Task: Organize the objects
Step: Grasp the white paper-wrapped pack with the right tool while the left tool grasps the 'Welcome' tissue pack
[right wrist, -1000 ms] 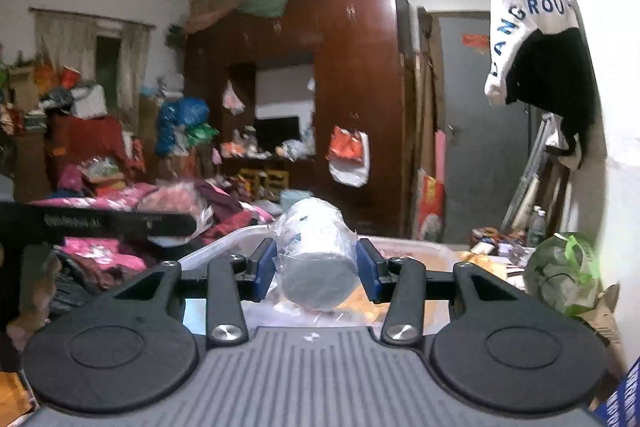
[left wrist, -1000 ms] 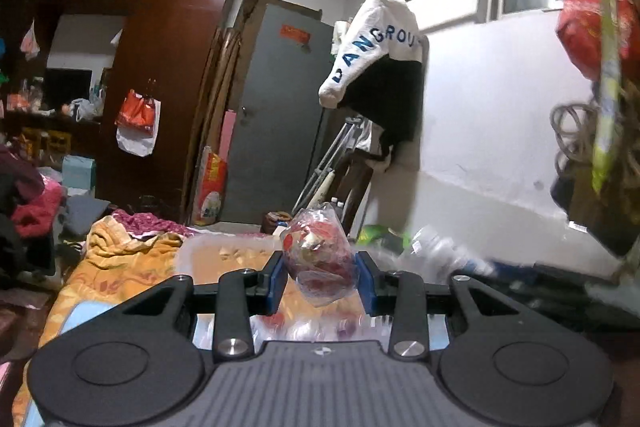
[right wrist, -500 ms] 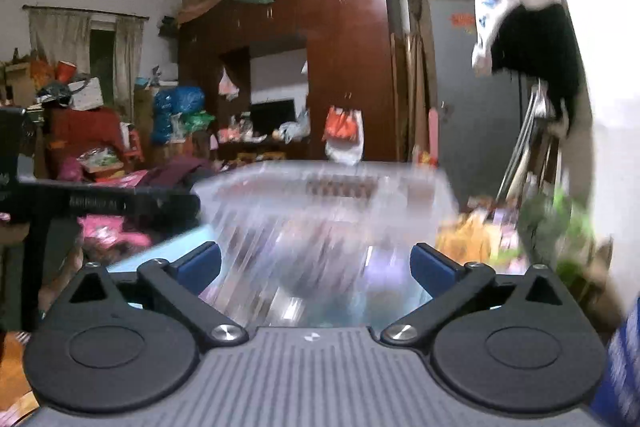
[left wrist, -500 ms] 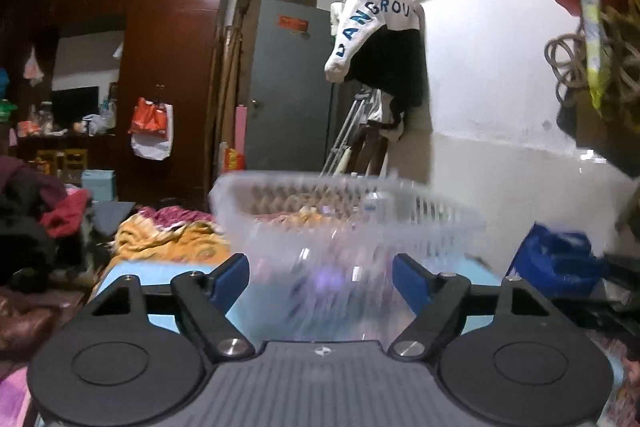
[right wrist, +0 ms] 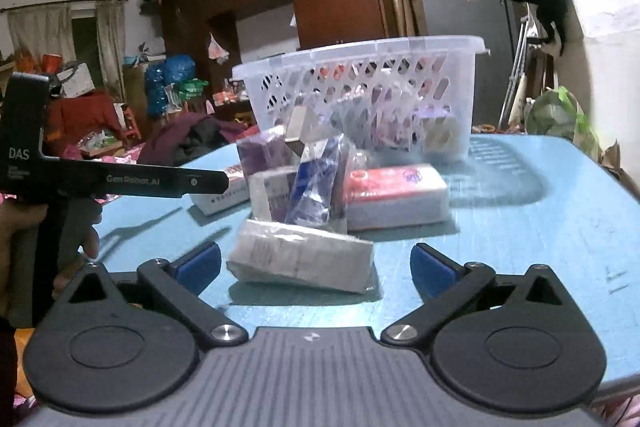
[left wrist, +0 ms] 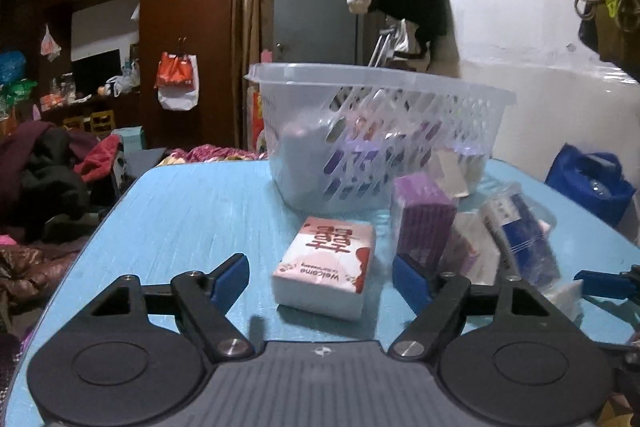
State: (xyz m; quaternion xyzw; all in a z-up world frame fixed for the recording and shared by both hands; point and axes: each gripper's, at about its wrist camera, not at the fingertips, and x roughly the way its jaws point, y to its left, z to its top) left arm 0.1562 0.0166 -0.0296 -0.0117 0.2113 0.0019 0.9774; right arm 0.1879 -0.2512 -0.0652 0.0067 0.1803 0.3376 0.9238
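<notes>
On the blue table we saw a clear slotted basket standing toward the far edge, with several packets already lying inside it, their shapes blurred through the plastic. Nearer to us, a loose cluster of packets lay on the tabletop between the basket and the near edge. Our left gripper hung low over the near edge with its jaws spread wide and empty; a pink-and-white tissue pack lay flat on the table between them, untouched by either pad. Just beside that pack stood a purple box, upright, and beyond it a blue-and-white wrapped packet leaned among paler ones. Our right gripper likewise stood fully open and held nothing; a clear-wrapped grey packet lay on the table between its fingers, apart from both pads. Behind that packet we saw a red-and-white tissue pack lying flat, close to the basket.
</notes>
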